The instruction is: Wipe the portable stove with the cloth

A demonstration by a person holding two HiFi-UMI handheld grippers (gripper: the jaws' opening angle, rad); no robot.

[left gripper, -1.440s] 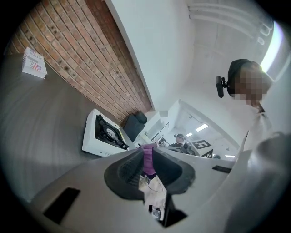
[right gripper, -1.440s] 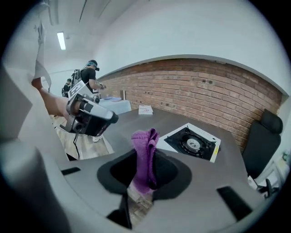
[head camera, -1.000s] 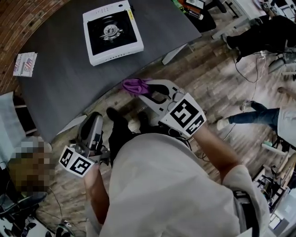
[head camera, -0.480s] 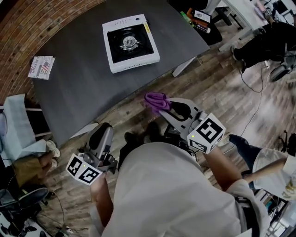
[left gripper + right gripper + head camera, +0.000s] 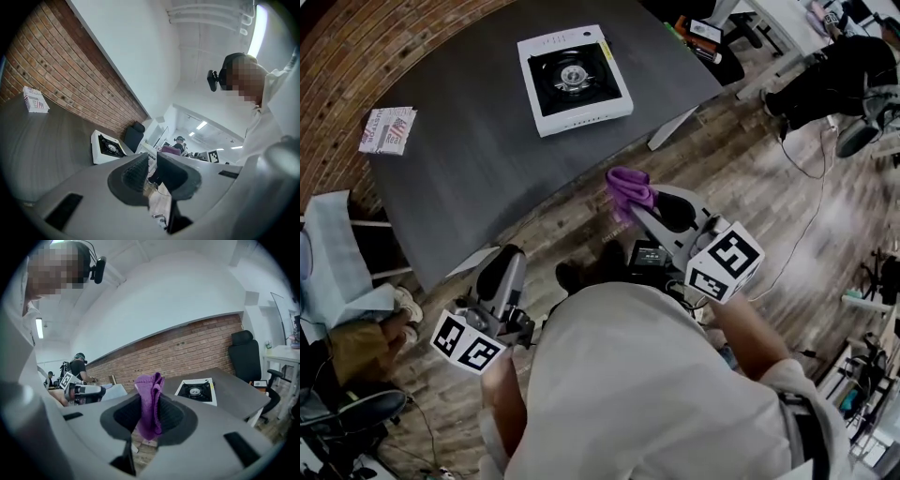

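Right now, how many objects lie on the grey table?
2: the portable stove at the far right, a small packet near the left corner. Others may lie out of frame.

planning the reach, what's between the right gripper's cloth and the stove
Head view: only bare tabletop and a strip of wood floor between cloth and stove.

tongs [image 5: 149, 416] gripping purple cloth [image 5: 149, 401], stove [image 5: 197, 391] beyond

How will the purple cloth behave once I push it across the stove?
Probably floppy: the purple cloth droops between the jaws of the right gripper. Small and knitted, likely light; it may bunch rather than slide flat.
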